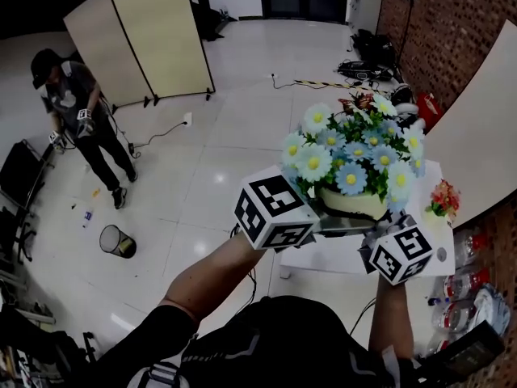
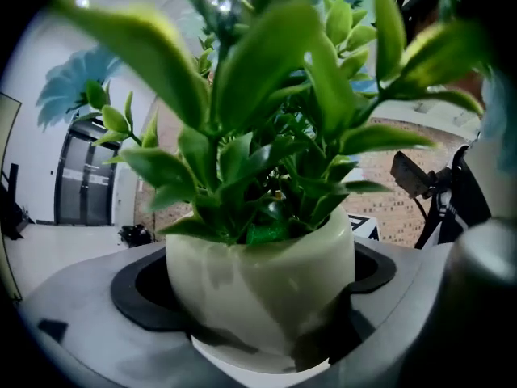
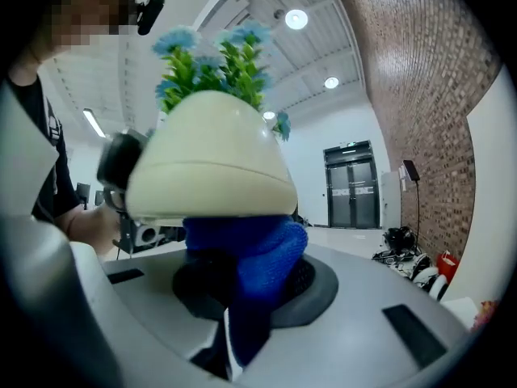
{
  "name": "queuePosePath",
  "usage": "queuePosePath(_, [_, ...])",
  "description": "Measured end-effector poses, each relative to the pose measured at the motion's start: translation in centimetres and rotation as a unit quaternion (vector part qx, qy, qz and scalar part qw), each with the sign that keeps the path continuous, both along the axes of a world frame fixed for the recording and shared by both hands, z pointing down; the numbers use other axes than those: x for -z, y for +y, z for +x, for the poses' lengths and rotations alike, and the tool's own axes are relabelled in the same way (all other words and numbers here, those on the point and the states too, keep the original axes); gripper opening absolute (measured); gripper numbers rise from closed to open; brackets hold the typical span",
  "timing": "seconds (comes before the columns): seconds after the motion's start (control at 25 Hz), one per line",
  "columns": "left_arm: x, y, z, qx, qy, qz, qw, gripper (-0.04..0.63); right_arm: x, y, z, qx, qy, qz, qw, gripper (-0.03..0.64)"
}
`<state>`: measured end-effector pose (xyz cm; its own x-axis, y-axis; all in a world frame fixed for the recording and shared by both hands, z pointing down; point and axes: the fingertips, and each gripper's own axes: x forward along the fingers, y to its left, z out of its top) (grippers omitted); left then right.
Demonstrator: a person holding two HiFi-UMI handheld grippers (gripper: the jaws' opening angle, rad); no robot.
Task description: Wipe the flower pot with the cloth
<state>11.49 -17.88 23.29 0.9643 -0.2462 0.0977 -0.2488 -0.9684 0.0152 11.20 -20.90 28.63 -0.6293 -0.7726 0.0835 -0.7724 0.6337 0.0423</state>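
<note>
A cream flower pot (image 1: 352,204) full of blue and white daisies (image 1: 349,153) is lifted above the white table (image 1: 321,256). My left gripper (image 1: 339,221) is shut on it; in the left gripper view the pot (image 2: 262,285) fills the gap between the jaws under green leaves (image 2: 266,128). From the right and below, my right gripper (image 1: 378,238) is shut on a blue cloth (image 3: 246,261). The cloth is pressed against the lower part of the pot (image 3: 212,168). In the head view the cloth is hidden behind the grippers.
A small pot of red flowers (image 1: 444,199) stands on the table's right part. Plastic bottles (image 1: 467,285) lie on the floor at the right by a brick wall (image 1: 452,23). Far left, another person (image 1: 77,111), a folding screen (image 1: 145,39) and a bin (image 1: 118,242).
</note>
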Motion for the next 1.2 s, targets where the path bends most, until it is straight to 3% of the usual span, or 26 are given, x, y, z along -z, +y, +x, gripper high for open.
queuePosePath(0.2, [0.8, 0.0, -0.3, 0.000, 0.005, 0.013, 0.9999, 0.581, -0.1, -1.4, 0.1, -0.016, -0.015, -0.004, 1.000, 0.069])
queuePosePath(0.56, [2.1, -4.8, -1.9, 0.064, 0.029, 0.000, 0.9976, 0.581, 1.3, 4.1, -2.9, 0.004, -0.005, 0.025, 1.000, 0.069])
queuePosePath(0.84, [3.1, -3.4, -1.5, 0.044, 0.036, 0.008, 0.9983, 0.581, 1.6, 3.8, -4.5, -0.012, -0.014, 0.040, 0.999, 0.070])
queuePosePath(1.2, [2.1, -0.9, 0.2, 0.019, 0.025, 0.014, 0.9994, 0.581, 1.2, 0.5, -3.6, -0.031, -0.045, 0.029, 0.998, 0.069])
